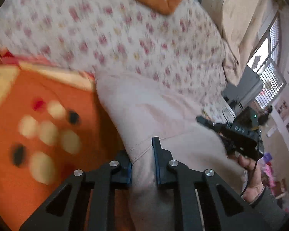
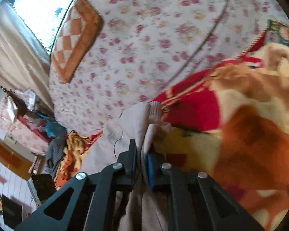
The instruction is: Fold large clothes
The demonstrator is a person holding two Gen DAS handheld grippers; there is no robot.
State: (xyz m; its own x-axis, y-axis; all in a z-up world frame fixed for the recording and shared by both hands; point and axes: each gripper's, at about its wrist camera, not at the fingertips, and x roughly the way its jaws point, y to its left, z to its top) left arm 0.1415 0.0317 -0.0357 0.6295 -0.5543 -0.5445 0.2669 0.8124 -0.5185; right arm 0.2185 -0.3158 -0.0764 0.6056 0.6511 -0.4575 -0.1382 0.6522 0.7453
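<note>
clamping the beige garment point(image 1: 144, 104) in both, left hand-held gripper point(image 1: 142, 154) and right hand-held gripper point(image 2: 141, 150), its lower folds hidden, bedding blurred

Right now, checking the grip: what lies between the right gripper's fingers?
The pale beige garment, a bunched fold pinched in the right gripper. The right wrist view shows it.

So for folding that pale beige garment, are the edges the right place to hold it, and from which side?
Probably yes. The left gripper clamps a stitched hem of the beige garment, the right gripper a bunched edge near its ribbed cuff. Each comes in from the near side, slightly downward, so the cloth hangs between them over the orange blanket.
</note>
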